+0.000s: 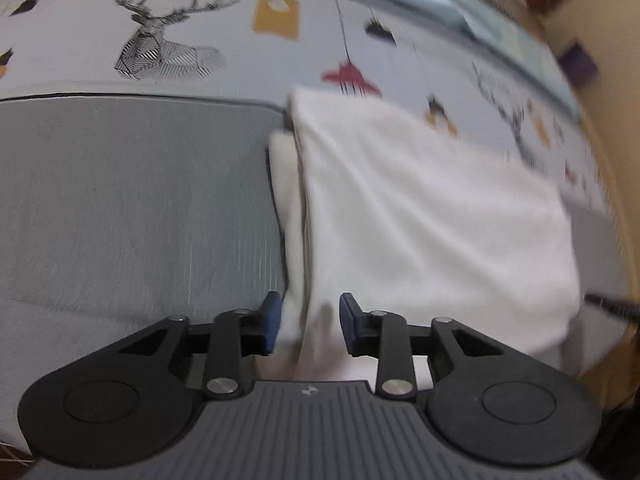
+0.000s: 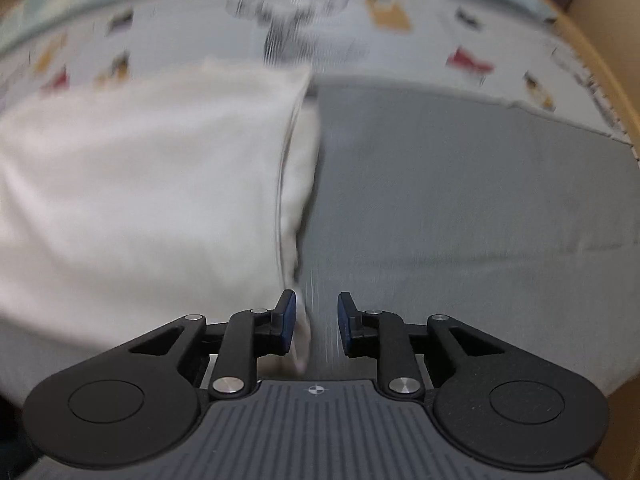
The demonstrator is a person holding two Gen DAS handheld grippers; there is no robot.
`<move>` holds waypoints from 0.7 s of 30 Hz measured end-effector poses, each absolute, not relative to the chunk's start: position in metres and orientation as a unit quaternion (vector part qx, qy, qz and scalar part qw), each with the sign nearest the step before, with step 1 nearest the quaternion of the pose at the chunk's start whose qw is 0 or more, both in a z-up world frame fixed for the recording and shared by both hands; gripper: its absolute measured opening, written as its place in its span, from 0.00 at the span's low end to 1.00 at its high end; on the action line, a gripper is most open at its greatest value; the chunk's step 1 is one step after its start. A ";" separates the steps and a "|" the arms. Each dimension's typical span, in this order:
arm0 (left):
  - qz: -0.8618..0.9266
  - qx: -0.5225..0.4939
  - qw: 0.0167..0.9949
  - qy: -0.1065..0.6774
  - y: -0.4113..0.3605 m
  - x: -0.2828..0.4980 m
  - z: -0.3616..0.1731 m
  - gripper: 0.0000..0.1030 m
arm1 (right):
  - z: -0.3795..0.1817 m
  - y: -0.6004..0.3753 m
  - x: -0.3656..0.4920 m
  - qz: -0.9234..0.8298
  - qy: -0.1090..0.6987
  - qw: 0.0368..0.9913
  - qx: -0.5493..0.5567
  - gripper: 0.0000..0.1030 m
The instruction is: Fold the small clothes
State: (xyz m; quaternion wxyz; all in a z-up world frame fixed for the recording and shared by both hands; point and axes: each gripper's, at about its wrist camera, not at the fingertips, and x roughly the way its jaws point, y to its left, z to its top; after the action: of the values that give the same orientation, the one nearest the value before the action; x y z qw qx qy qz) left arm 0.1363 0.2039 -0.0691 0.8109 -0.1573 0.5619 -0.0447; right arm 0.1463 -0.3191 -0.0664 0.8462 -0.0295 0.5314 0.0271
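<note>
A white garment [image 1: 432, 216], folded with a doubled left edge, lies on a grey mat [image 1: 132, 208]. My left gripper [image 1: 308, 322] is open, its blue-padded fingers straddling the garment's near left edge without closing on it. In the right wrist view the same white garment [image 2: 136, 184] fills the left half on the grey mat [image 2: 460, 208]. My right gripper [image 2: 317, 322] is open, with the garment's near right edge lying between its fingers next to the left pad. Both views are blurred by motion.
The mat lies on a light sheet printed with deer and coloured shapes [image 1: 168, 40], which also shows in the right wrist view [image 2: 400, 40]. A pale blue cloth strip [image 1: 460, 4] runs along the far edge. A tan wall [image 2: 616, 80] is at the right.
</note>
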 end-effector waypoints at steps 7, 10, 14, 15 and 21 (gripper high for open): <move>-0.044 -0.218 0.790 0.571 0.195 0.166 -0.102 0.46 | -0.051 -0.324 0.168 0.009 0.506 0.862 0.017 0.28; -0.018 -0.209 0.793 0.572 0.194 0.175 -0.115 0.46 | -0.046 -0.320 0.175 0.007 0.501 0.865 0.022 0.28; -0.022 -0.205 0.793 0.573 0.190 0.182 -0.121 0.47 | -0.031 -0.312 0.179 -0.002 0.473 0.881 0.007 0.28; -0.026 -0.195 0.795 0.574 0.189 0.182 -0.122 0.47 | -0.026 -0.310 0.179 -0.002 0.461 0.887 0.005 0.28; -0.039 -0.183 0.803 0.566 0.195 0.178 -0.121 0.14 | 0.018 -0.288 0.167 0.032 0.391 0.919 -0.043 0.29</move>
State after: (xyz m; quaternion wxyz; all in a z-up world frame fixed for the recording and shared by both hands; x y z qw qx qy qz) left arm 0.1779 0.1952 -0.1206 0.8026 -0.1833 0.5663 -0.0389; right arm 0.1672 -0.2877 0.0179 0.9189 -0.0433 0.3908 0.0320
